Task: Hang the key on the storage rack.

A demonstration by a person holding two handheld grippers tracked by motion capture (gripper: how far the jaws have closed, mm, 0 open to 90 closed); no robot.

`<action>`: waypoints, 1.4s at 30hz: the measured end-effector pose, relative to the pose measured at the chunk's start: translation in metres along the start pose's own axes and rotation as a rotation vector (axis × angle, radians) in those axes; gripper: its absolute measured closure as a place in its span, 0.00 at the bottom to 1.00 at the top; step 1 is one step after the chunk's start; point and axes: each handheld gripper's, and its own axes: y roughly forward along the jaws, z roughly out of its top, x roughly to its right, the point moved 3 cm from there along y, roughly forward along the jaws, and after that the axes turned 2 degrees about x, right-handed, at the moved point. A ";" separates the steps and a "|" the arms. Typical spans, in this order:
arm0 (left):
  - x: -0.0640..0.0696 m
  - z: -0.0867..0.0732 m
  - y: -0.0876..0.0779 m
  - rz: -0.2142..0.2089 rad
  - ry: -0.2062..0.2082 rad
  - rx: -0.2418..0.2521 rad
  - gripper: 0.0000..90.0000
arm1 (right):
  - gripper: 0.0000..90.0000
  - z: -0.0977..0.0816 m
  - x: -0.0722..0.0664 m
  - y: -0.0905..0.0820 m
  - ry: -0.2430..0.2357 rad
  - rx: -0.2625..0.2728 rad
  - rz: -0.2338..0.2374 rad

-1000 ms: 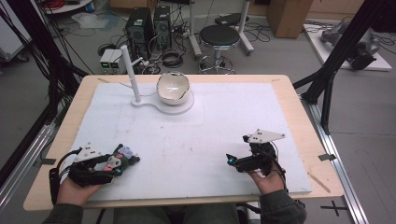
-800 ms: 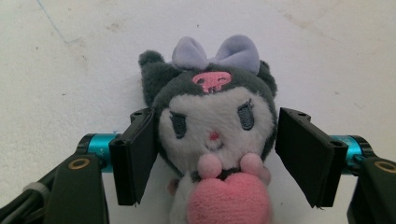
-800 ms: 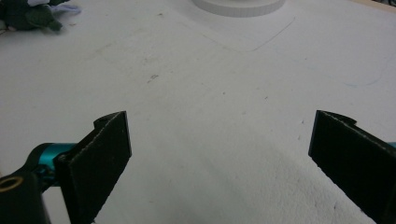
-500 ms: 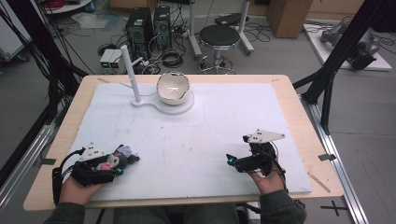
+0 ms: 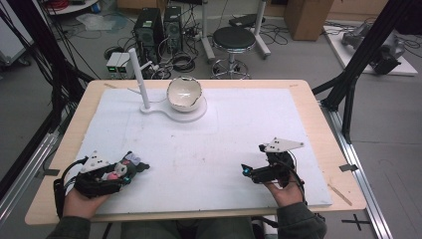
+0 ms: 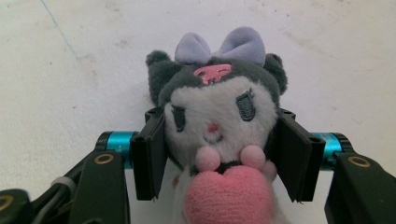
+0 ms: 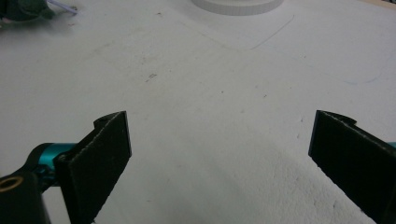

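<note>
White mat [image 5: 209,149]: left hand-held gripper [image 6: 217,149] clamps plush toy [image 6: 217,116].

The white surface [image 5: 239,134] lies bare between the left tool [image 5: 130,168] and the right tool [image 5: 247,172], and out toward the far edge. At the far left-centre stand a white post [image 5: 139,78] and a bowl [image 5: 184,93] on one flat base [image 5: 191,113], blocking passage there.
</note>
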 end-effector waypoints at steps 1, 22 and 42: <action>0.000 0.001 -0.001 -0.001 0.003 0.003 0.46 | 0.05 0.000 0.000 0.000 0.000 0.003 -0.001; 0.015 0.037 -0.012 -0.063 0.042 0.090 0.46 | 0.05 -0.004 0.004 -0.004 0.013 0.002 -0.006; 0.005 0.063 -0.032 -0.047 0.035 0.138 0.46 | 0.05 0.001 0.001 -0.006 0.001 0.017 -0.005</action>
